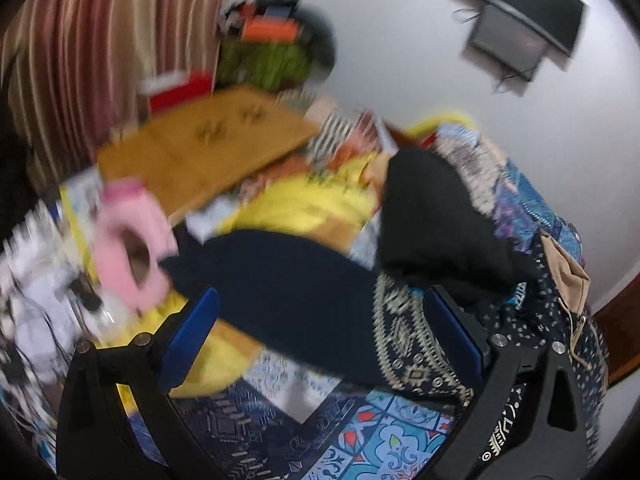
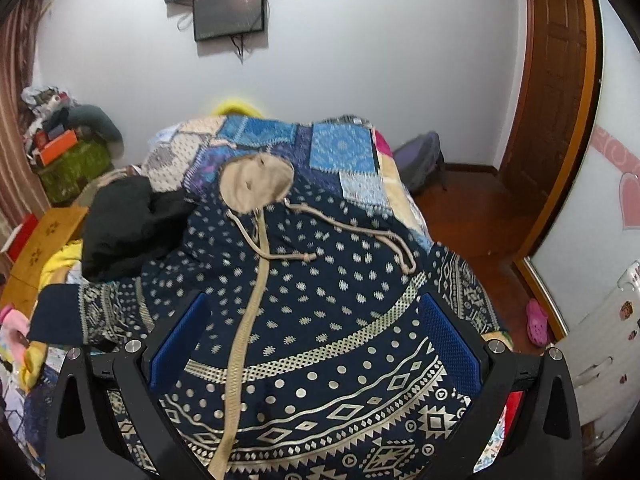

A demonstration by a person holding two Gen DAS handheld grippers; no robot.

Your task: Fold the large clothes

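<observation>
Right gripper (image 2: 316, 342) fingers apart over patterned hoodie (image 2: 320, 300) — left gripper (image 1: 320, 338) apart, sleeve (image 1: 280, 292) only.

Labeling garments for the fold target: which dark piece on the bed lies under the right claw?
The navy patterned hoodie, with cream dots, geometric bands and a tan drawstring. The plain black garment is bunched off to its left, unpatterned.

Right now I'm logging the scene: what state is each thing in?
Patterned navy garment: spread out, unfolded.
Drawstring: loose on top of it.
Black clothes: crumpled in a heap.
Left claw: open, empty.
Right claw: open, empty.
Wooden door: closed.
</observation>
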